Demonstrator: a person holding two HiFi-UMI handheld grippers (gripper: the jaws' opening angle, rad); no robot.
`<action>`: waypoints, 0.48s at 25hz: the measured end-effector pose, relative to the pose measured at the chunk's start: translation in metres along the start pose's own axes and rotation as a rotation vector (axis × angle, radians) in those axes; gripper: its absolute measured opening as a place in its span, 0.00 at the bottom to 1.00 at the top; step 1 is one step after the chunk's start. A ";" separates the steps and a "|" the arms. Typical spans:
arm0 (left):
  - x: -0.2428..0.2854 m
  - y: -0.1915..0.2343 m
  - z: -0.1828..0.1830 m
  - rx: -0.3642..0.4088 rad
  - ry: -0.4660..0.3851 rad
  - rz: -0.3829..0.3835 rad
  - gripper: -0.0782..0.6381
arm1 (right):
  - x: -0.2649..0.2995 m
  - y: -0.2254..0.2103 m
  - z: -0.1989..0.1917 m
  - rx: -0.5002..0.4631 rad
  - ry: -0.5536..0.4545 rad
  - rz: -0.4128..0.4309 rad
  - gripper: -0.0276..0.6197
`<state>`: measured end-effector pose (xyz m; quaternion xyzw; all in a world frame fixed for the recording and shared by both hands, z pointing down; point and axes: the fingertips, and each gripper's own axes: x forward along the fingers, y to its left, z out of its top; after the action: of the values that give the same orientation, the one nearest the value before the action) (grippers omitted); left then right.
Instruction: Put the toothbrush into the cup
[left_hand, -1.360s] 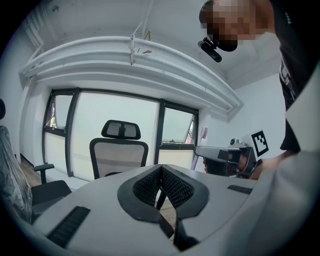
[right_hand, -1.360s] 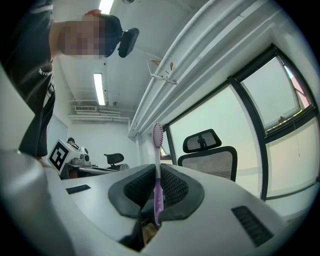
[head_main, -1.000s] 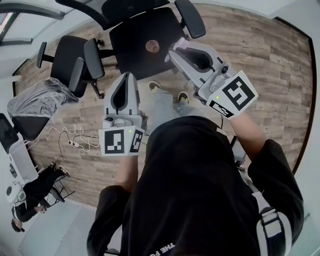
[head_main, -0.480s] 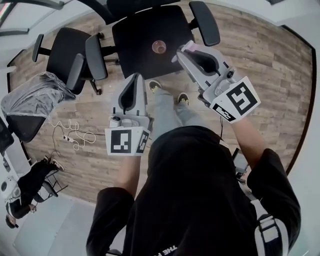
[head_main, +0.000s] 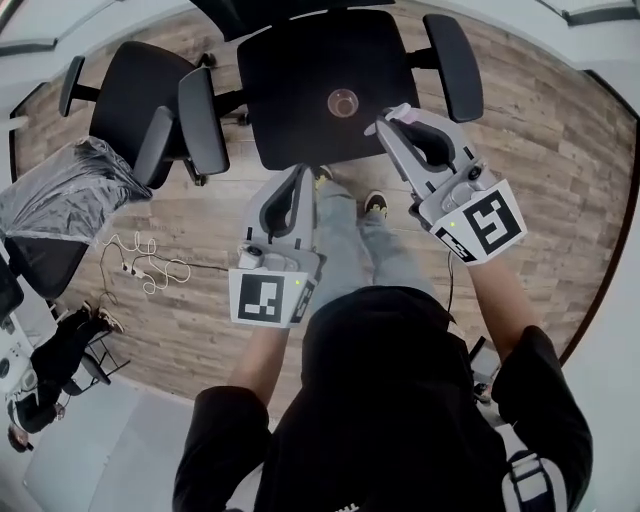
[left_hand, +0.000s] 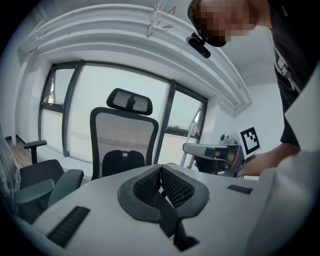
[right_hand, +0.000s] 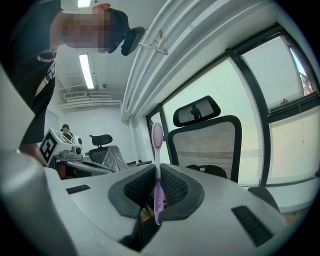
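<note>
1. So far only the pickup is done: the right tool (right_hand: 157, 186) is clamped on the slim pale-purple plastic toothbrush (right_hand: 157, 165).
2. Left to do, by my guess: carry it over the small round brownish cup (head_main: 342, 102) on the black square table (head_main: 285, 70) and lower it in; the toothbrush is near the cup but not in it.
3. In the right gripper view its long axis stands upright, with the bristle head above the jaw tips and the handle between the pads.
4. Left tool (left_hand: 161, 176): jaws together, empty.

Purple toothbrush (right_hand: 157, 160) upright, clamped in right gripper (right_hand: 157, 172) — brownish cup (head_main: 342, 102) upright on black table (head_main: 290, 80)

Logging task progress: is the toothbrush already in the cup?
No, the toothbrush is clamped in the right gripper, apart from the cup standing on the table.
</note>
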<state>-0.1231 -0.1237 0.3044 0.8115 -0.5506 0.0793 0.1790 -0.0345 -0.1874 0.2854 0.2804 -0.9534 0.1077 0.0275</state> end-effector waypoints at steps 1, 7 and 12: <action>0.005 0.006 -0.005 -0.004 0.006 -0.001 0.14 | 0.007 -0.004 -0.008 0.003 0.007 -0.003 0.11; 0.036 0.038 -0.036 -0.042 0.032 -0.014 0.14 | 0.036 -0.030 -0.059 0.025 0.061 -0.032 0.11; 0.061 0.065 -0.060 -0.075 0.049 -0.002 0.14 | 0.061 -0.046 -0.102 0.016 0.104 -0.033 0.11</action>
<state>-0.1560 -0.1754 0.3933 0.8027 -0.5476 0.0783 0.2230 -0.0621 -0.2349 0.4004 0.2904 -0.9450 0.1293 0.0767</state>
